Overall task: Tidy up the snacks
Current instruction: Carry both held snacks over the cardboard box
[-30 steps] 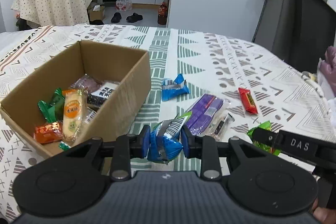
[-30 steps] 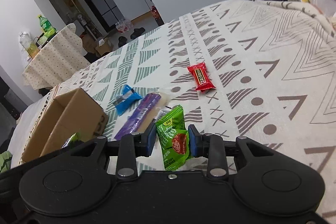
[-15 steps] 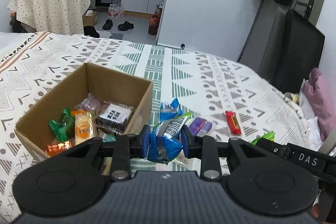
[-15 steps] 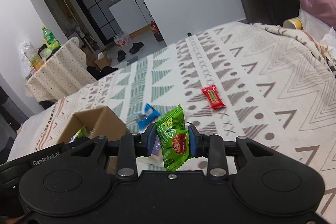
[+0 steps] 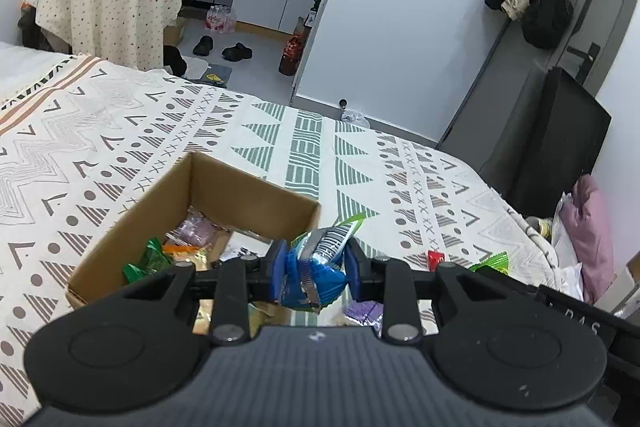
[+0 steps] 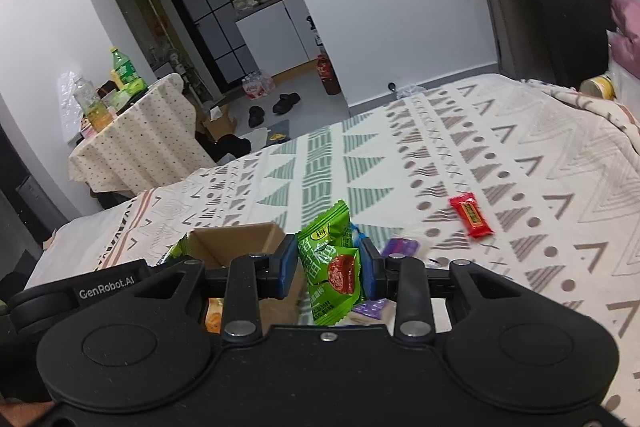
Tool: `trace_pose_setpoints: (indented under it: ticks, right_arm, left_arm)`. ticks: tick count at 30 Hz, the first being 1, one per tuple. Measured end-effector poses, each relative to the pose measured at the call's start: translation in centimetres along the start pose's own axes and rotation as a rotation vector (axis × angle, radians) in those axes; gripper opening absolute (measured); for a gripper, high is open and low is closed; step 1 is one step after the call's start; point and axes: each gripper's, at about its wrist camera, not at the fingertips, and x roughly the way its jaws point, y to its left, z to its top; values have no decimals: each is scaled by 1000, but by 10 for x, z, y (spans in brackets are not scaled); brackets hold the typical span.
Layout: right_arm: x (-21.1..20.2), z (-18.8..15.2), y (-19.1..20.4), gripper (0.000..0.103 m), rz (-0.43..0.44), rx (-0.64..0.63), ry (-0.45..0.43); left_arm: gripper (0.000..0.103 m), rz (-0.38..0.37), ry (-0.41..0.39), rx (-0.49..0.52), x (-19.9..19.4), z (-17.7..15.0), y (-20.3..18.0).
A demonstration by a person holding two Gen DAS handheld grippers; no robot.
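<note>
Blue snack packet [image 5: 314, 269] is pinched between the blue pads of the left gripper [image 5: 313, 269], raised above the near right corner of the cardboard box [image 5: 168, 203]. Green snack packet [image 6: 330, 265] (red fruit printed on its front) is clamped upright in the right gripper [image 6: 329, 267]. The box holds several wrapped snacks. Beyond, on the patterned bedspread [image 6: 520, 163], a purple packet [image 6: 400, 247] lies near the grippers and a red candy bar [image 6: 470, 215] lies farther right, apart from it.
</note>
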Motion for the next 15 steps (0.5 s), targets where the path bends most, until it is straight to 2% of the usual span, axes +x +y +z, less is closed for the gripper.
trace_pose_setpoints:
  ticks: [15]
  right_arm:
    - [22,-4,55,32,50,-13,17]
  left_arm:
    - [30,21,27,-146,-3,25,67]
